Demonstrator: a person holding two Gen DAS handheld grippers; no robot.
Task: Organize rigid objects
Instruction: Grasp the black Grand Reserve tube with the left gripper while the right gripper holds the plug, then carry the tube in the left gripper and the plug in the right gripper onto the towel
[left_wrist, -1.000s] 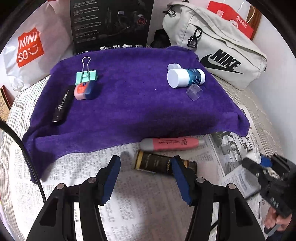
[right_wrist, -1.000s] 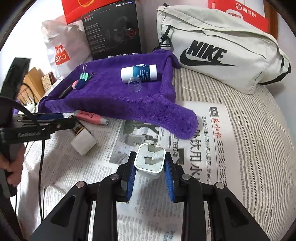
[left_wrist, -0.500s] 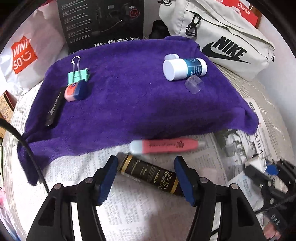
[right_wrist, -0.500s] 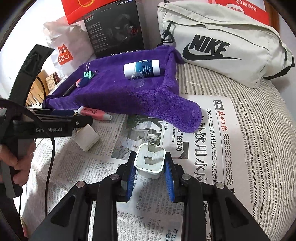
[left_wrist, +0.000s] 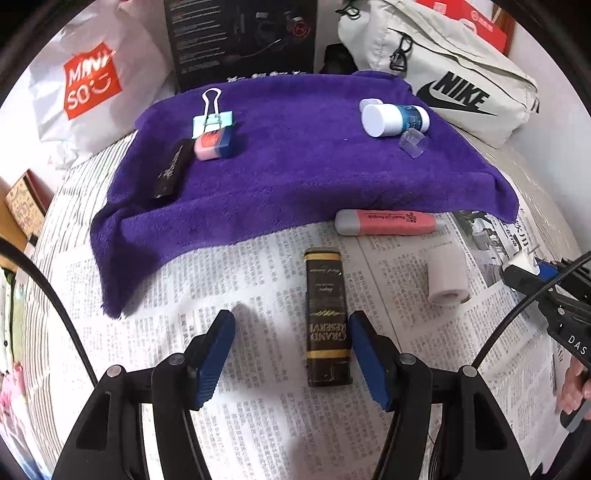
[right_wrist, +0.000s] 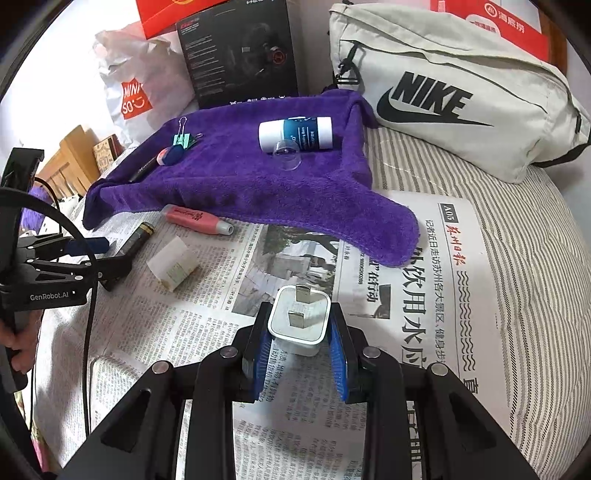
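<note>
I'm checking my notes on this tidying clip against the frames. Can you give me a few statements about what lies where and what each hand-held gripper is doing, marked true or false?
1. The right hand-held gripper is clamped on a white plug adapter. True.
2. The dark lighter lies on the purple towel. False: it lies on the newspaper, between the left hand-held gripper's open pads.
3. The binder clip sits on the towel. True.
4. The pink marker is held by the left hand-held gripper. False: it lies on the newspaper at the towel's edge.
5. The white-capped bottle stands upright. False: it lies on its side.
</note>
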